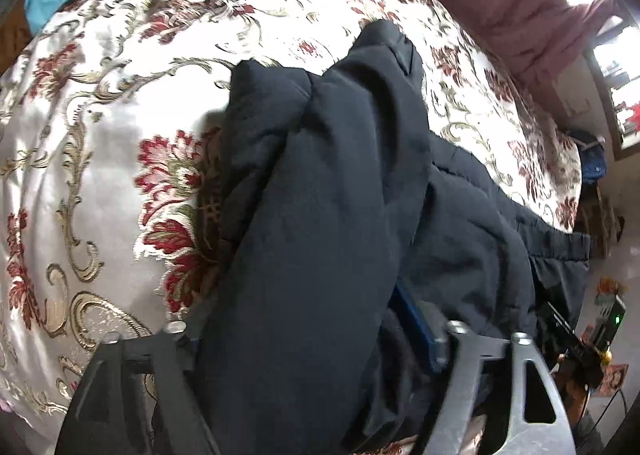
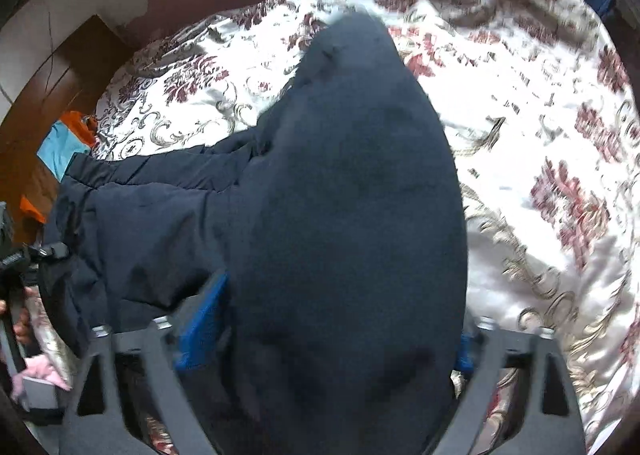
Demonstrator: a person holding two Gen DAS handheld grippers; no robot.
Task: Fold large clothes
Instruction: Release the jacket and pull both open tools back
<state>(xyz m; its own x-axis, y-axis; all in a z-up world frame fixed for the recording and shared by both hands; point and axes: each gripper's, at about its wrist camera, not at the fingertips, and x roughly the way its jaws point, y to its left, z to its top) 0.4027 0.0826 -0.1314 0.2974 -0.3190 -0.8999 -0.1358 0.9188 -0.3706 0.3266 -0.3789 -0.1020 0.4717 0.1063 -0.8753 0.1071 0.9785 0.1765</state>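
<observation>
A large dark navy padded garment [image 1: 328, 195] lies on a bed with a white floral cover [image 1: 100, 143]. In the left wrist view a thick fold of it rises between my left gripper's blue pads [image 1: 416, 319], and the left gripper [image 1: 304, 339] is shut on it. In the right wrist view the same garment [image 2: 348, 195] bulges up between the blue pads [image 2: 204, 319], and my right gripper [image 2: 340, 335] is shut on it. The rest of the garment spreads flat to the left [image 2: 152, 223]. The fingertips are hidden by cloth.
The bedcover [image 2: 540, 159] stretches wide around the garment. A pink curtain [image 1: 520, 7] hangs behind the bed. Blue and orange cloth [image 2: 64, 143] lies at the bed's far left by wooden furniture. The other hand-held gripper [image 2: 16, 279] shows at the left edge.
</observation>
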